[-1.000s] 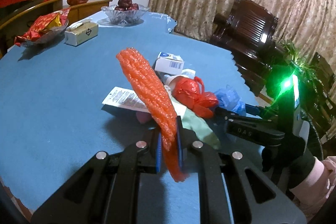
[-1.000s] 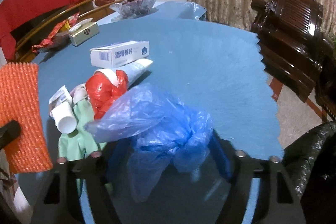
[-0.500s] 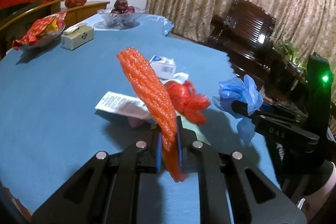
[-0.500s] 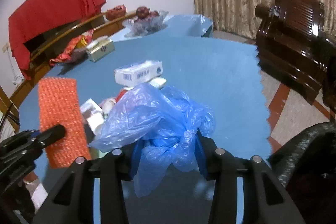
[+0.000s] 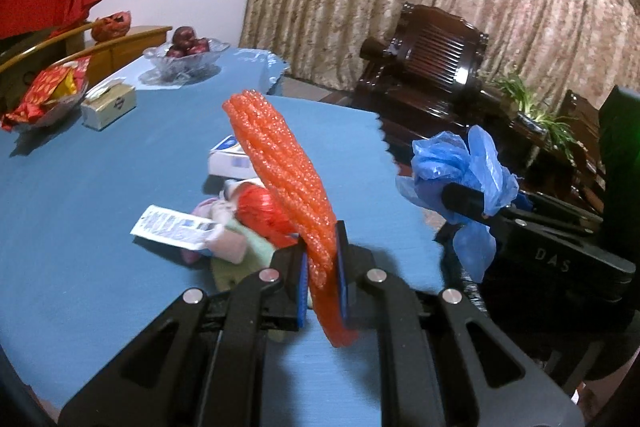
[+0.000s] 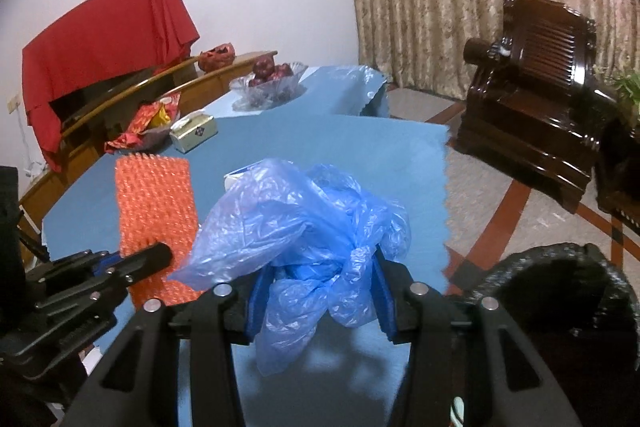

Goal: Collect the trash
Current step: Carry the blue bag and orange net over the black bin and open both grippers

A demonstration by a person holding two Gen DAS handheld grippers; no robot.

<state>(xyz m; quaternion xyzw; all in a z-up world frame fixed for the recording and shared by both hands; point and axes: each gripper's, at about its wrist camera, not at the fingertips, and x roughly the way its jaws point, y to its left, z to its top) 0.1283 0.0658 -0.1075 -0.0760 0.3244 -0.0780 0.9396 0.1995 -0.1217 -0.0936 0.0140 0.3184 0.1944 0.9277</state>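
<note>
Above the blue table [image 5: 80, 187], two claws, each with one piece of trash. Left claw [image 5: 322, 279] pinched almost fully closed on one orange bubble-wrap strip [image 5: 280, 163], the strip standing up and leaning away between the pads, its lower end hanging below them. Right claw [image 6: 320, 291] closed on one crumpled blue plastic bag [image 6: 304, 219] — jaws just drawn narrower, now half-wide around the wad, which bulges above and dangles beneath, clear of the table. Down on the table, one small heap left: one red net bag [image 5: 258, 211], one white printed leaflet [image 5: 172, 229], one white-and-blue box [image 5: 228, 157], pale pink and green glove-like pieces beneath. Farther back — one glass bowl of dark red fruit [image 5: 186, 57], one tissue box [image 5: 108, 105], one dish of red wrappers [image 5: 44, 95]. At the lower right of the right view, one black bin bag [image 6: 560, 307], mouth gaping.
</note>
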